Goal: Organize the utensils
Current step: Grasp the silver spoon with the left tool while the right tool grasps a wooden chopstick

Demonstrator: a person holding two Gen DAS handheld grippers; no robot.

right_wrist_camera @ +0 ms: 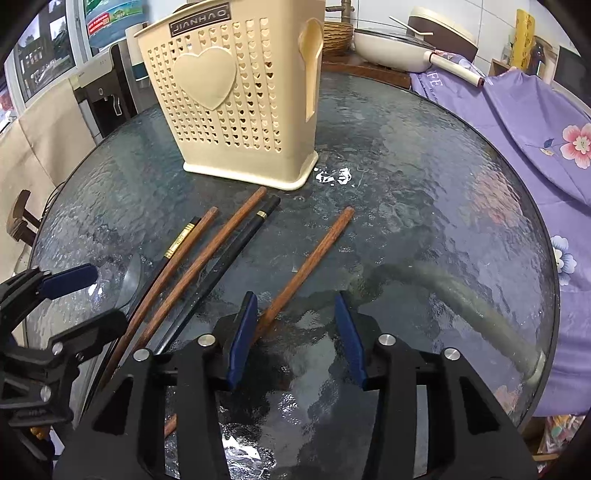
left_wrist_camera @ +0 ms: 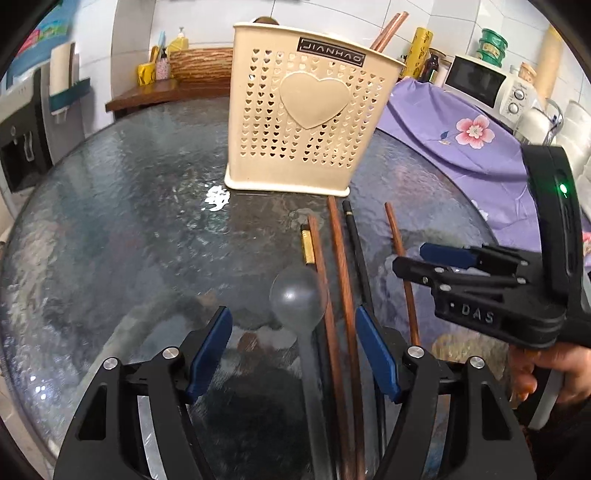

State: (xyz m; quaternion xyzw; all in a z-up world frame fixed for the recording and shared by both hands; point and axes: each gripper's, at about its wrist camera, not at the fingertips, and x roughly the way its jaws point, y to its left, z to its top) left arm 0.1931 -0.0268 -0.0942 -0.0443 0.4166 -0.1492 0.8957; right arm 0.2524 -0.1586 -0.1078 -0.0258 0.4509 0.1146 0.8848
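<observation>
A cream perforated utensil holder (left_wrist_camera: 299,122) with a heart emblem stands on the round glass table (left_wrist_camera: 129,206); it also shows in the right wrist view (right_wrist_camera: 236,99). Two brown chopsticks (left_wrist_camera: 388,33) stick out of it. In front of it lie several brown and black chopsticks (left_wrist_camera: 340,266) and a metal spoon (left_wrist_camera: 299,295). My left gripper (left_wrist_camera: 293,354) is open above the spoon and two brown chopsticks. My right gripper (right_wrist_camera: 297,339) is open and low over the table, with a lone brown chopstick (right_wrist_camera: 314,254) running under its left finger (right_wrist_camera: 242,332). It also shows in the left wrist view (left_wrist_camera: 424,258).
A purple floral cloth (right_wrist_camera: 517,122) covers the surface right of the table. A white pan (right_wrist_camera: 391,48) and a woven basket (right_wrist_camera: 336,33) sit behind the holder. A microwave (left_wrist_camera: 484,81) stands at the back right. A water dispenser (right_wrist_camera: 107,99) stands at the left.
</observation>
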